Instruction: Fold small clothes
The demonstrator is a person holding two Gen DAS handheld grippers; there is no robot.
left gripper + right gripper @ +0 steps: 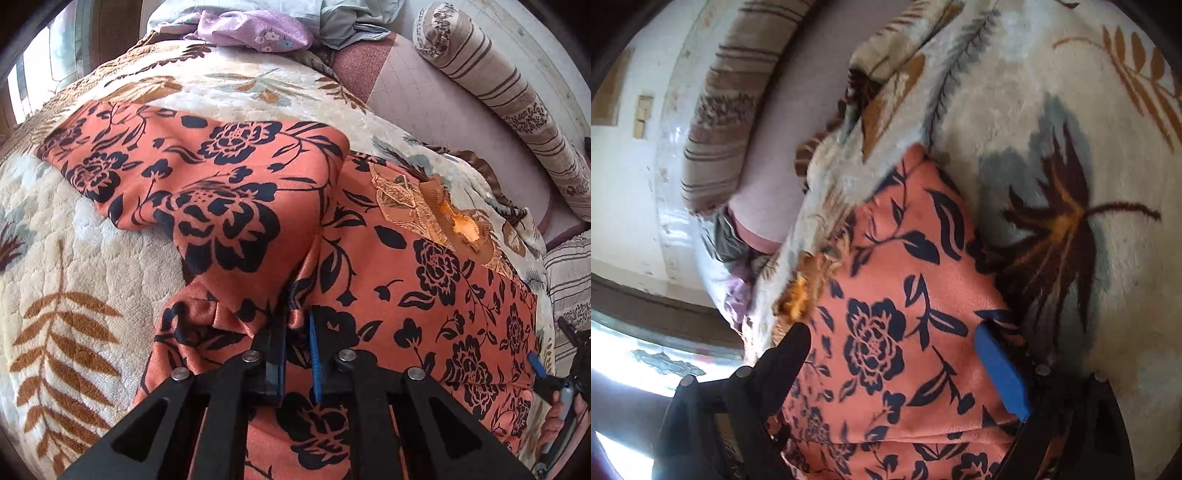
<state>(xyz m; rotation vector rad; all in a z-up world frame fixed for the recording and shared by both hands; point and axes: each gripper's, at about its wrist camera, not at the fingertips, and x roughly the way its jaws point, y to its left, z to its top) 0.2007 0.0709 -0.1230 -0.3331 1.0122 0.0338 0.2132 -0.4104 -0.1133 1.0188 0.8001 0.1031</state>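
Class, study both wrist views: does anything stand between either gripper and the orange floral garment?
Nothing visible does. The left gripper is already shut on a bunched fold of the orange floral garment; the right gripper hangs open directly over the cloth.

Right hand-held gripper (897, 362) spread wide over the orange floral garment (905, 295) — on a leaf-print blanket (1071, 110).

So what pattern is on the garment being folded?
Orange-salmon garment with a black floral print of roses and leaves, clearest in the left wrist view.

matt cloth garment (258, 192), plush fleecy blanket (92, 258)
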